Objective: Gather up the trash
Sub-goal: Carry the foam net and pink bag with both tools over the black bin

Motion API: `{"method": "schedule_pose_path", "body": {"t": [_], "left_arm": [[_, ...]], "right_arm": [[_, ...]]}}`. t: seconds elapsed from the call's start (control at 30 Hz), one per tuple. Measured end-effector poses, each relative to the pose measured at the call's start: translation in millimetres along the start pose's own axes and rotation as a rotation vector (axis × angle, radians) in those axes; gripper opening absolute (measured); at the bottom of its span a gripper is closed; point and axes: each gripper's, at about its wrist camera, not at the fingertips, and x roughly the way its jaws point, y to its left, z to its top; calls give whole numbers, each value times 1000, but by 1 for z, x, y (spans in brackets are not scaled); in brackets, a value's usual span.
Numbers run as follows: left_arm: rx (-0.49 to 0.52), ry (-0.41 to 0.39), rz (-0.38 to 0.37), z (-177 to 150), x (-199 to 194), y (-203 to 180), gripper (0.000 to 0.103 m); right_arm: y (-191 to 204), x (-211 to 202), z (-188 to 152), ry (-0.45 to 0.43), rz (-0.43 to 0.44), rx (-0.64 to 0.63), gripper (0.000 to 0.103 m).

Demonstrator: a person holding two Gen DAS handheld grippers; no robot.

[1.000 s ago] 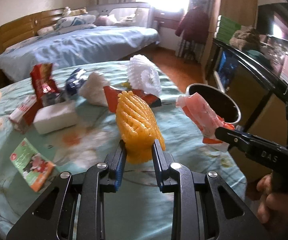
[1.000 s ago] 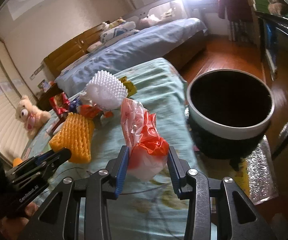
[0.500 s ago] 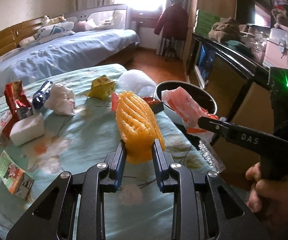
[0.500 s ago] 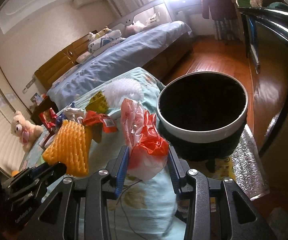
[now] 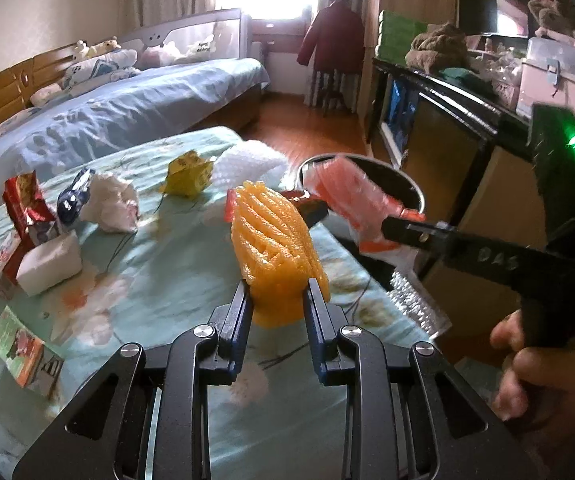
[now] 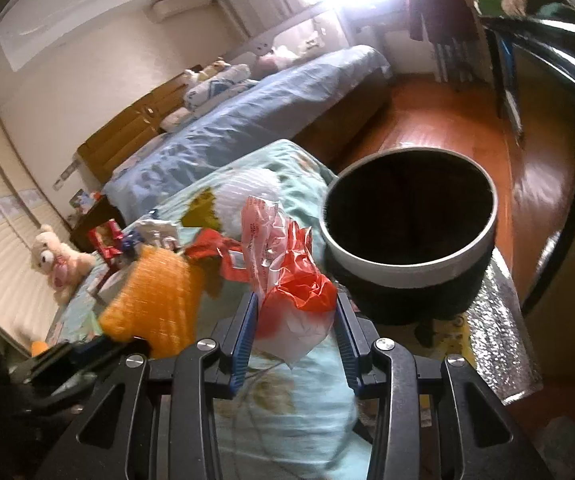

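My left gripper [image 5: 277,296] is shut on a yellow foam fruit net [image 5: 275,240] and holds it above the teal bedspread [image 5: 159,264]. My right gripper [image 6: 293,316] is shut on a red and clear plastic wrapper [image 6: 283,276], held near the bed's corner, just left of a black trash bin [image 6: 407,216] with a white rim. In the left wrist view the wrapper [image 5: 351,196] hangs over the bin's rim [image 5: 415,184]. The foam net also shows in the right wrist view [image 6: 155,300].
More trash lies on the bedspread: a yellow wrapper [image 5: 187,174], crumpled white paper [image 5: 109,202], a white tissue pack [image 5: 49,264], a red snack bag [image 5: 23,204], a green carton [image 5: 17,346], white bubble wrap [image 5: 247,160]. A dark cabinet [image 5: 447,128] stands right of the bin.
Both grippers have moved toward the bin with their loads. The bin now looks larger and closer in the right wrist view, and the wrapper has reached its rim.
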Motion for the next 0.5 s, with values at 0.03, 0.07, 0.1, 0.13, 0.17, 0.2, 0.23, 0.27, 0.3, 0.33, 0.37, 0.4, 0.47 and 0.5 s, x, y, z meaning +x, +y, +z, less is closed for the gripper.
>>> {"method": "schedule_pose_path", "body": {"t": [0.03, 0.07, 0.1, 0.13, 0.17, 0.2, 0.23, 0.27, 0.3, 0.33, 0.37, 0.4, 0.47, 0.5], "left_arm": [[-4, 6, 1, -2, 0, 2, 24], [-9, 11, 1, -5, -1, 4, 24], [-13, 17, 1, -7, -1, 6, 24], [-17, 21, 0, -9, -2, 8, 24], [-21, 21, 3, -10, -4, 10, 24], [-25, 15, 9, -12, -7, 13, 24], [-32, 8, 10, -12, -10, 15, 24], [-40, 1, 12, -12, -13, 18, 24], [-47, -6, 7, -11, -16, 21, 24], [-52, -12, 2, -10, -19, 22, 24], [-52, -17, -1, -9, -21, 23, 24], [-52, -22, -5, -8, -23, 22, 24], [-49, -33, -19, -5, -26, 19, 24], [-44, -36, -28, -3, -26, 15, 24]], "right_arm": [[3, -1, 0, -2, 12, -7, 39], [7, -1, -1, -2, 23, -17, 39], [12, 1, -1, 3, 28, -29, 39], [16, 3, -2, 11, 33, -39, 39], [21, 7, -4, 24, 40, -52, 39], [25, 10, -6, 35, 43, -60, 39], [27, 12, -7, 41, 43, -64, 39], [29, 13, -9, 45, 41, -68, 39], [30, 14, -9, 44, 39, -68, 39], [30, 14, -9, 43, 38, -66, 39], [29, 13, -9, 39, 35, -63, 39], [28, 11, -8, 34, 33, -61, 39], [23, 8, -5, 23, 26, -52, 39], [20, 5, -4, 16, 21, -43, 39]]}}
